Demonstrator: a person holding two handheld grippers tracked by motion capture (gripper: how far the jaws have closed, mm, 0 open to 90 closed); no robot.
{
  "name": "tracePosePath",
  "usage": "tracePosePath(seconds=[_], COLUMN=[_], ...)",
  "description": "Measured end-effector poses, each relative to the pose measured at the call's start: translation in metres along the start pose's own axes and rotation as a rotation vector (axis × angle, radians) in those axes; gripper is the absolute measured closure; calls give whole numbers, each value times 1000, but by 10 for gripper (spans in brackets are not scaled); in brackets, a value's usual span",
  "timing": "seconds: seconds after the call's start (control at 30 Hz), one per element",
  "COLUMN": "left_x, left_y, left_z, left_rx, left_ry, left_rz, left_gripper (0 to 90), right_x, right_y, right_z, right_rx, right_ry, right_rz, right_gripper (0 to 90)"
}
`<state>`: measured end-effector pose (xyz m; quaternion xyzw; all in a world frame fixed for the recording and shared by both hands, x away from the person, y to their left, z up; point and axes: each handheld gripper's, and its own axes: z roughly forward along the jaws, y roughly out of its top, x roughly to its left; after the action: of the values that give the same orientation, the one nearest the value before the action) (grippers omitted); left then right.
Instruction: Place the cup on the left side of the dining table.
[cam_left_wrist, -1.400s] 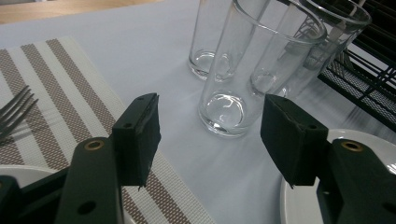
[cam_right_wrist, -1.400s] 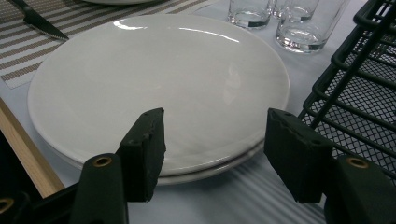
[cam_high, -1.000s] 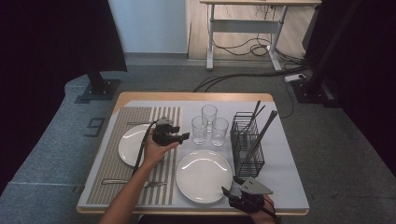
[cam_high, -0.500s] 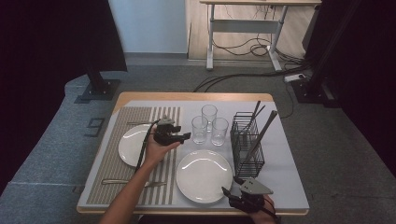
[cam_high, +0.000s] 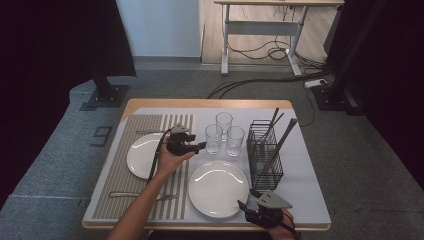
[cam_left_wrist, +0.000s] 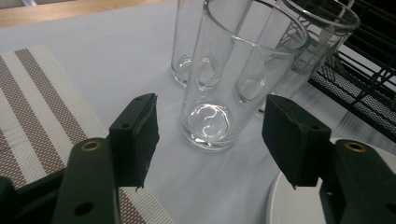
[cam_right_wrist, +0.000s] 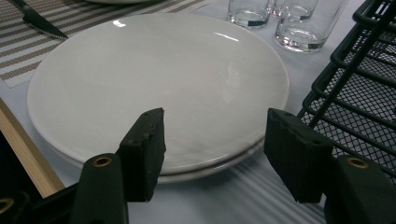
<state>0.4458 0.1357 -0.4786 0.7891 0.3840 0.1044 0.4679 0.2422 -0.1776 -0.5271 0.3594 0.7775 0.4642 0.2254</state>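
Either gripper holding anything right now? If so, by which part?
Nothing is held. The left gripper is open, its fingers standing clear on either side of the nearest glass. The right gripper is open before the plate.

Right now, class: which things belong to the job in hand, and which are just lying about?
In the job:
- left tongs, open
- nearest glass just ahead of them

Lying about:
- two other glasses
- stacked plates
- plate on the striped mat
- wire basket
- knife
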Motion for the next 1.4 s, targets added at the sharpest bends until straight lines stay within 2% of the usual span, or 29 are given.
tracePosePath(seconds=[0.3, 0.63, 1.17, 1.4], left_x=[-4, -5, -14, -14], left_y=[6, 8, 12, 13], left_z=[5, 15, 25, 28], left_rx=[-4, 5, 1, 2], left_ry=[-6, -17, -41, -42], left_rz=[10, 3, 32, 34], left_gripper=[339, 315, 314, 312], right_x=[0, -1, -2, -2], right_y=[0, 0, -1, -1], right_z=[-1, -1, -1, -1], right_rx=[-1, -3, -1, 0], right_ry=[-3, -7, -8, -9], right_rz=[3, 2, 3, 3], right_gripper=[387, 387, 387, 387])
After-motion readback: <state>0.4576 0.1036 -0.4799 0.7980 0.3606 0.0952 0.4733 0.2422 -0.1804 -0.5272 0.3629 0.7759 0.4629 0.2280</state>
